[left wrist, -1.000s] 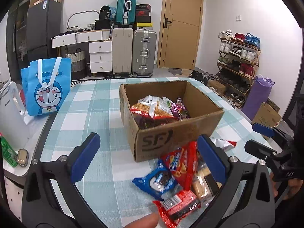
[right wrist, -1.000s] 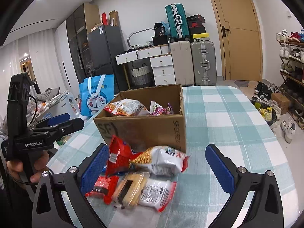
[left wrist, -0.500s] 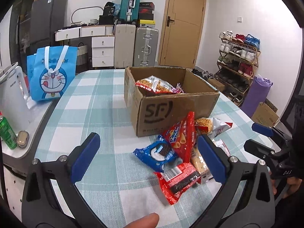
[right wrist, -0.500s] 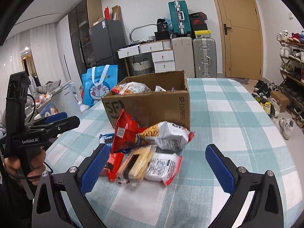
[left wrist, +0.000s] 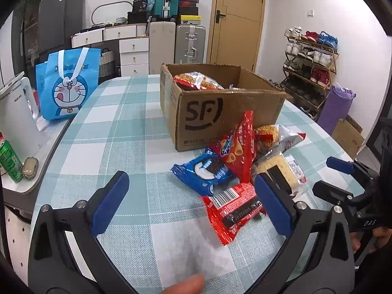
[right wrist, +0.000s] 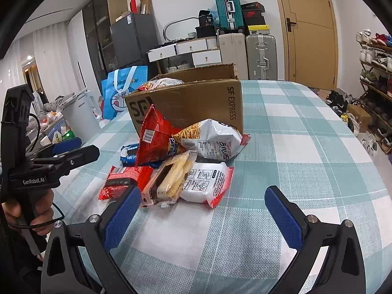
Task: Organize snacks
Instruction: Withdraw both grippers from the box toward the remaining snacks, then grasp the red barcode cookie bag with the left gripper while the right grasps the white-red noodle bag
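A cardboard SF box point(left wrist: 220, 112) point(right wrist: 196, 103) stands on the checked table and holds several snack bags. In front of it lies a pile of snacks: a blue cookie pack point(left wrist: 204, 174), a tall red chip bag point(left wrist: 238, 144) point(right wrist: 156, 137), a flat red pack point(left wrist: 232, 208) point(right wrist: 122, 181), a clear cracker pack point(right wrist: 169, 181), a white pack point(right wrist: 208, 183) and a silver noodle-snack bag point(right wrist: 213, 139). My left gripper point(left wrist: 193, 203) is open and empty, low over the table just short of the pile. My right gripper point(right wrist: 203, 213) is open and empty, near the white pack.
A blue cartoon tote bag point(left wrist: 68, 85) and a white kettle point(left wrist: 17, 120) stand on a side counter at the left, with a green can point(left wrist: 9, 161). Suitcases, drawers and a door line the far wall. A shoe rack point(left wrist: 311, 66) stands right.
Both grippers have dropped lower and pulled back toward the near side of the pile. The box now shows from the side instead of from above. Both stay open.
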The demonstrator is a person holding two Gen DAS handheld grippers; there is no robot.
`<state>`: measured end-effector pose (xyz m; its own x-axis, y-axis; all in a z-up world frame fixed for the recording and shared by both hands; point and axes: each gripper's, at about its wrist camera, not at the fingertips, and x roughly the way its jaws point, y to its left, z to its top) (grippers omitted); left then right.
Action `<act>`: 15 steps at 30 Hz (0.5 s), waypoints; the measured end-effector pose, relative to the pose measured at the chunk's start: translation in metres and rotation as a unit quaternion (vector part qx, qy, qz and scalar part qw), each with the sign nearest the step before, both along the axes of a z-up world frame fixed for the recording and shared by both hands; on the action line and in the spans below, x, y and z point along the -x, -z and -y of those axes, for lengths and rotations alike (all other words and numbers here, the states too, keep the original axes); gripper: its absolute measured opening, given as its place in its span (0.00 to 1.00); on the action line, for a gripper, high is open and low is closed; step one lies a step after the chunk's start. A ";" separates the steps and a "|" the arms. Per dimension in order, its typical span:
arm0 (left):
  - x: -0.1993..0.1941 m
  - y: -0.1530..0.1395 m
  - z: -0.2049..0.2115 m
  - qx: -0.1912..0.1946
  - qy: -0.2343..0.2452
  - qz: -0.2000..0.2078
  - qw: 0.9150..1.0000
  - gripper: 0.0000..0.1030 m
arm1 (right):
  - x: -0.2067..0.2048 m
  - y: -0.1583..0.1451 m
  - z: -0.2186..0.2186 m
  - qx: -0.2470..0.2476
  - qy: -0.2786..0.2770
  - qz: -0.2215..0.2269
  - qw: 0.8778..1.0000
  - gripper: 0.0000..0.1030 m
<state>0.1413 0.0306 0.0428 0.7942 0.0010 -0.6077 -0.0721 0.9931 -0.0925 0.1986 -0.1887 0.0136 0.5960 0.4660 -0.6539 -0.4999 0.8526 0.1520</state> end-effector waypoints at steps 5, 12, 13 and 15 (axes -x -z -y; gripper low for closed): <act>-0.004 0.015 0.015 -0.026 0.008 -0.011 1.000 0.99 | 0.002 0.005 -0.002 0.007 -0.004 -0.001 1.000 1.00; -0.009 0.026 0.031 -0.046 0.024 -0.025 0.998 0.99 | -0.001 0.010 -0.002 0.008 -0.001 -0.010 1.000 1.00; -0.010 0.027 0.033 -0.041 0.028 -0.029 0.998 0.99 | -0.001 0.010 -0.002 0.009 0.000 -0.010 1.000 1.00; -0.012 0.028 0.034 -0.027 0.038 -0.033 0.998 0.99 | -0.001 0.010 -0.002 0.008 0.001 -0.010 1.000 1.00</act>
